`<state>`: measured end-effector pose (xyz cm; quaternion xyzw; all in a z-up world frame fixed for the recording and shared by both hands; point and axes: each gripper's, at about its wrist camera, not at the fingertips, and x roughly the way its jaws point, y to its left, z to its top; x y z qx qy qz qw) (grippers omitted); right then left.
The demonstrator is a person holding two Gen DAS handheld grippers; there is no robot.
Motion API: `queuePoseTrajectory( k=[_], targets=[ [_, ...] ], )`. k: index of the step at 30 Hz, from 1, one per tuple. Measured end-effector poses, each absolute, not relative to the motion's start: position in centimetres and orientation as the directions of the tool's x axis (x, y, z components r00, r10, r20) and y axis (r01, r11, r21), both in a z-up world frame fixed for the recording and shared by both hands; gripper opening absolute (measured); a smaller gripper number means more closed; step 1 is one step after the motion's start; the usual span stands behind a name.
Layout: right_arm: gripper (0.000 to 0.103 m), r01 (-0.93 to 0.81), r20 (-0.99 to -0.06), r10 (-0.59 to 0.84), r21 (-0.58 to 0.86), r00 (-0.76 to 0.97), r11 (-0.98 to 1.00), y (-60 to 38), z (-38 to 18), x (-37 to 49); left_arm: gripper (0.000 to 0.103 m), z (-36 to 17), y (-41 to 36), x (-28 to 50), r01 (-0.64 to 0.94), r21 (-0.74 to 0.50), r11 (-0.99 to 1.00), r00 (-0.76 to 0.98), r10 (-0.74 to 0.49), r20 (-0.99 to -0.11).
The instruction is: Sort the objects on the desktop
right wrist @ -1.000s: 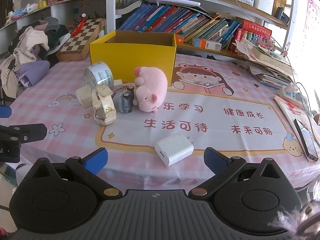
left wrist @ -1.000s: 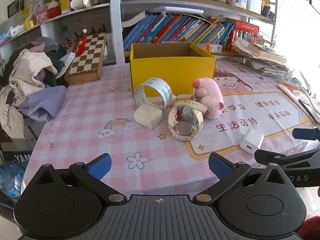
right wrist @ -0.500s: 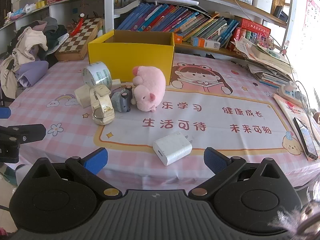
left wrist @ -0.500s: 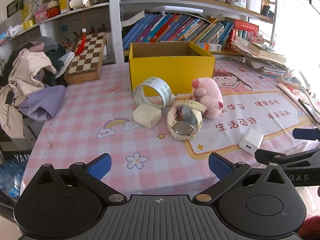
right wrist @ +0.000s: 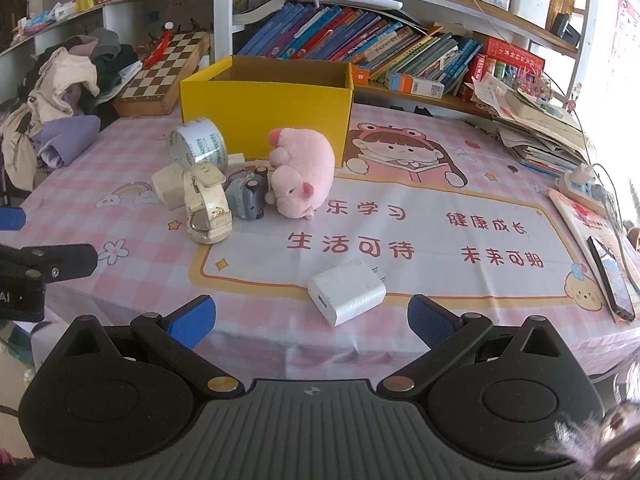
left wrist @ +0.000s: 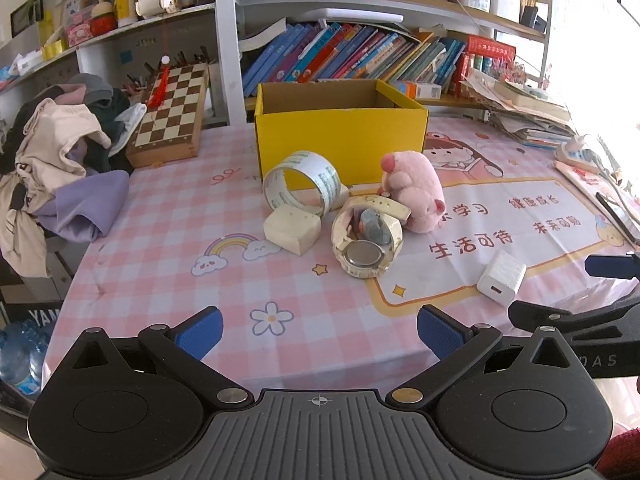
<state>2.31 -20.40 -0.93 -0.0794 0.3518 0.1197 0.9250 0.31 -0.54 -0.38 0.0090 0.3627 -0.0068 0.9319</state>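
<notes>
Hovering at the surface edge, both hand-held grippers, left (left wrist: 318, 330) and right (right wrist: 310, 316), stay wide and empty; right has edged slightly closer to the charger (right wrist: 346, 291). Box (right wrist: 264, 110) sits behind the clutter; sorting not begun.

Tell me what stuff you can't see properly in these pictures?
- Inside of the yellow box: both views, its front wall hides the floor, so I cannot tell if it holds anything.
- Grey toy car: left wrist view, mostly hidden behind the watch.
- Charger prongs: left wrist view, hidden behind its body.
- Phone: left wrist view, cut off at the right edge.
</notes>
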Motion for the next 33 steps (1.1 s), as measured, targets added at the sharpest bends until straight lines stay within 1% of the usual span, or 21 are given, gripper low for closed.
queuePoseTrajectory(
  k=[13,25,33],
  targets=[
    [0.103,-0.278,-0.673,0.174,-0.049,0.719,0.959,-20.48,-1.19,2.38,0.103,-0.31,-0.97,0.46,0.039,0.030,0.999,0.733,-0.008,-0.681],
    [0.103,-0.258,-0.683,0.184,-0.007,0.707,0.966,-20.93,-1.25,2.81,0.103,-0.25,-0.75,1.11,0.026,0.052,0.998,0.713,0.018,-0.701],
    [0.103,-0.245,-0.691,0.173,-0.005,0.701,0.970,-21.03,-1.41,3.09,0.103,-0.29,-1.10,1.16,0.062,0.049,0.997,0.716,-0.010,-0.698]
  ],
)
